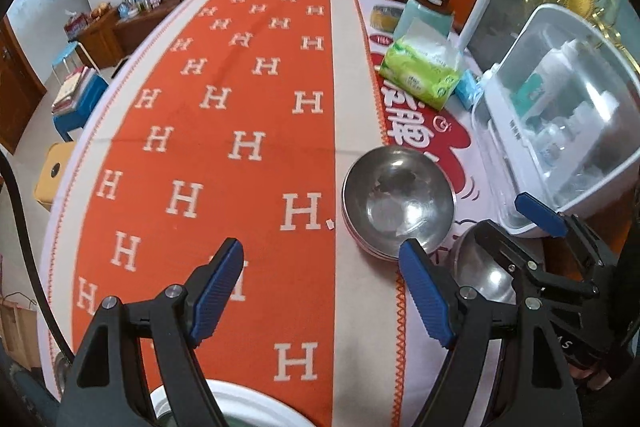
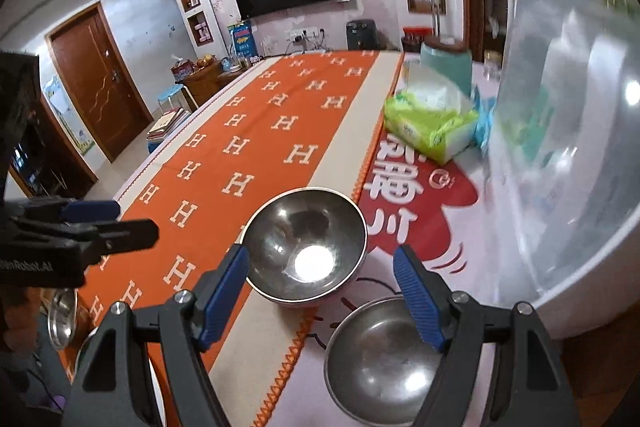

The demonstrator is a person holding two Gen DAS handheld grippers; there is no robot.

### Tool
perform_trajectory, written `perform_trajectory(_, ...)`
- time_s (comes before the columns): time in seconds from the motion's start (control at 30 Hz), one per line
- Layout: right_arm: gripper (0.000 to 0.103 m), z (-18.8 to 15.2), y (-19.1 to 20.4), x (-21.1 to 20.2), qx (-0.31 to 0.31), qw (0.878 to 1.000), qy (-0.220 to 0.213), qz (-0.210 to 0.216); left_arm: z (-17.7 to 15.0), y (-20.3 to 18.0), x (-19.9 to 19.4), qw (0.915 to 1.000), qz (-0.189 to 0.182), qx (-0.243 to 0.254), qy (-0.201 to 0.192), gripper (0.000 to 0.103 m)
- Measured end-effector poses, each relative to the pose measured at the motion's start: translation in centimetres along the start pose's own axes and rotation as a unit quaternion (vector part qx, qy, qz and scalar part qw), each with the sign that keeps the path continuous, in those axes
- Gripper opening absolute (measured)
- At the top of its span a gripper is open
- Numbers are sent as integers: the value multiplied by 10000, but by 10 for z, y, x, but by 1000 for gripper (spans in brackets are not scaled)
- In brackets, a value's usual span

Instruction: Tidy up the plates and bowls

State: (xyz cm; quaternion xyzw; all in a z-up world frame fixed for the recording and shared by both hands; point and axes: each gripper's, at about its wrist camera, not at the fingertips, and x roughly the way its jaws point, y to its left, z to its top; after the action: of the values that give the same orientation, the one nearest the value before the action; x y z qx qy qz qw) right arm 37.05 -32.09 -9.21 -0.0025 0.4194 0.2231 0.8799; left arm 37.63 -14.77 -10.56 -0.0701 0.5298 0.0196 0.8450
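Note:
A stack of steel bowls [image 1: 396, 201] stands on the table at the edge of the orange H-pattern cloth [image 1: 224, 131]; it also shows in the right wrist view [image 2: 306, 251]. A second steel bowl [image 2: 384, 355] sits nearer, to its right, partly hidden in the left wrist view [image 1: 482, 269] by the right gripper. My left gripper [image 1: 320, 291] is open and empty over the cloth, left of the stack. My right gripper [image 2: 320, 295] is open and empty, just above and short of both bowls. A white plate rim [image 1: 256, 393] shows below the left gripper. Another steel dish [image 2: 62, 315] shows at far left.
A white dish box with a clear lid [image 1: 560, 115] stands at the right edge of the table, also in the right wrist view [image 2: 572, 147]. A green tissue pack [image 1: 420, 75] and a teal canister [image 2: 446, 67] lie beyond the bowls. Stools stand left of the table.

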Motion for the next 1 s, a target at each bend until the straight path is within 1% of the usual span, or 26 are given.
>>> perform_trajectory(0.17,75,-7,-19,26,405,9989,158,152,4,-6,38,9999,-66,17,121,79)
perform_trajectory(0.27,75,-11,-30,41,652,9973,235,260,4,-12,62,9994,-102,62,312,79)
perform_trajectory(0.4,75,-15,-37,57,779,9962,300,254,4,-15,84,9988,-234,48,424,79)
perform_trajectory(0.5,75,-17,-41,67,906,9949,334,306,6,-14,98,9986,-239,6,468,79)
perform_trajectory(0.63,71,-18,-43,77,922,9943,312,442,8,-12,114,9979,-247,11,591,79)
perform_trajectory(0.73,64,-17,-40,84,851,9945,336,513,10,-11,122,9978,-222,-22,621,77)
perform_trajectory(0.83,61,-17,-38,86,808,9948,334,519,11,-10,130,9972,-297,-119,682,76)
perform_trajectory(0.93,58,-17,-38,88,797,9947,321,556,11,-9,137,9961,-464,-176,734,71)
perform_trajectory(0.97,57,-17,-37,88,773,9949,330,549,11,-10,140,9955,-505,-177,777,68)
perform_trajectory(1.0,56,-17,-37,88,746,9952,338,539,11,-11,143,9952,-517,-173,818,62)
